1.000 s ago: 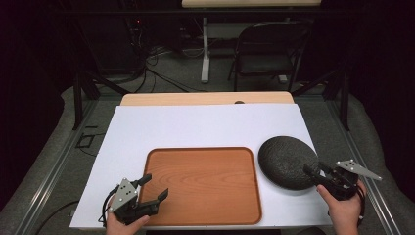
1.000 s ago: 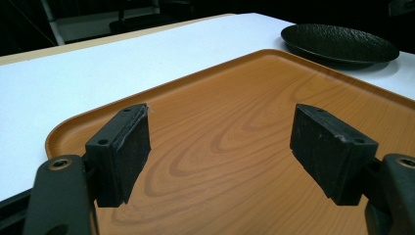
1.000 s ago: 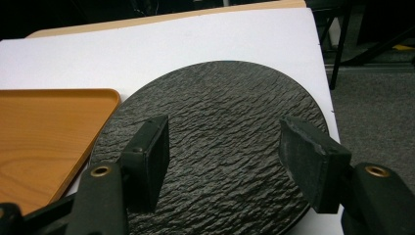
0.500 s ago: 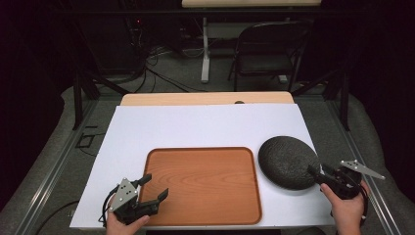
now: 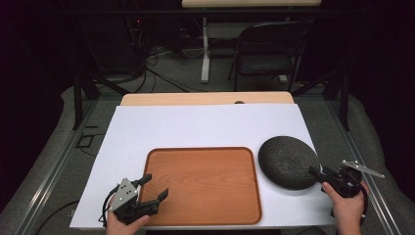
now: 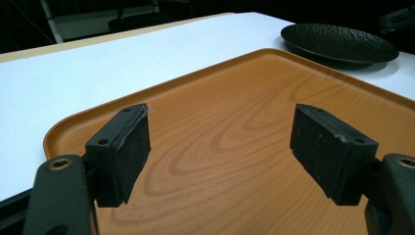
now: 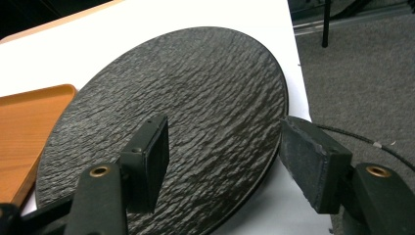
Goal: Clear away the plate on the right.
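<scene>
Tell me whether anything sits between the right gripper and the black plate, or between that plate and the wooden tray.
Nothing visible does. The right gripper is open at the near edge of the black plate, its fingers astride the rim. Between the plate and the wooden tray lies bare white table, and the tray is empty.

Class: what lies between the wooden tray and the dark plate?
Nothing: the high view shows a bare white strip of table cover between the wooden tray and the dark plate.

Black rippled plate (image 5: 288,161) — orange-brown wood-grain tray (image 5: 203,183) — white tabletop (image 5: 205,127).
</scene>
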Demonstrator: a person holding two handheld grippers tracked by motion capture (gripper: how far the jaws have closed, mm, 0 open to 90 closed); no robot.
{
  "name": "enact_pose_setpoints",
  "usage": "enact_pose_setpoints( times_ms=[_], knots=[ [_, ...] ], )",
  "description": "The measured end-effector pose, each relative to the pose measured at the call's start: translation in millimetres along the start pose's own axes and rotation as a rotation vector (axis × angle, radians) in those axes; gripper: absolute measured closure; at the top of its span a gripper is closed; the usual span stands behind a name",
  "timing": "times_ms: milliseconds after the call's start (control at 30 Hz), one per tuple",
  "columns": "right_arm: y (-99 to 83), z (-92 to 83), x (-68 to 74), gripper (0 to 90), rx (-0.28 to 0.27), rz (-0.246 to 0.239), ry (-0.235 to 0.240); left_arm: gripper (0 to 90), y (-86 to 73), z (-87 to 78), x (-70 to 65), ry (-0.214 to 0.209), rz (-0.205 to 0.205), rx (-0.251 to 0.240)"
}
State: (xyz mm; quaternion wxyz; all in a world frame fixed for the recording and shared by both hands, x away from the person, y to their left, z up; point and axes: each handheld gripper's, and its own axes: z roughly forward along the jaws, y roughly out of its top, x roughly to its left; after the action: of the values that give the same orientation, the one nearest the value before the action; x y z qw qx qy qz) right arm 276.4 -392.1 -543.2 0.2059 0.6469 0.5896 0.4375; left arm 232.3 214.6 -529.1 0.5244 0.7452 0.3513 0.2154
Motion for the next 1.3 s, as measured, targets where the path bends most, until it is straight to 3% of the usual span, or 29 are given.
enact_pose_setpoints(
  times_ms=[500,700,733,767,1300],
  knots=[
    [-5.7,11.5,-13.2,37.4,0.049,0.093,0.018,23.2,0.1,-0.2,-0.1,-0.001,0.001,0.000],
    [-7.1,15.4,-15.0,38.3,0.056,0.097,0.026,23.2,0.0,-0.1,0.0,-0.004,0.001,-0.003],
    [-7.3,15.8,-13.5,38.4,0.061,0.120,0.034,23.2,0.0,-0.1,0.0,-0.004,0.001,-0.002],
    [-7.1,16.2,-14.4,38.4,0.062,0.105,0.032,23.2,0.0,-0.2,-0.1,-0.002,0.003,-0.001],
    [-7.7,22.0,-13.2,38.0,0.067,0.116,0.050,23.3,0.0,0.3,-0.2,-0.008,0.003,0.003]
  ],
)
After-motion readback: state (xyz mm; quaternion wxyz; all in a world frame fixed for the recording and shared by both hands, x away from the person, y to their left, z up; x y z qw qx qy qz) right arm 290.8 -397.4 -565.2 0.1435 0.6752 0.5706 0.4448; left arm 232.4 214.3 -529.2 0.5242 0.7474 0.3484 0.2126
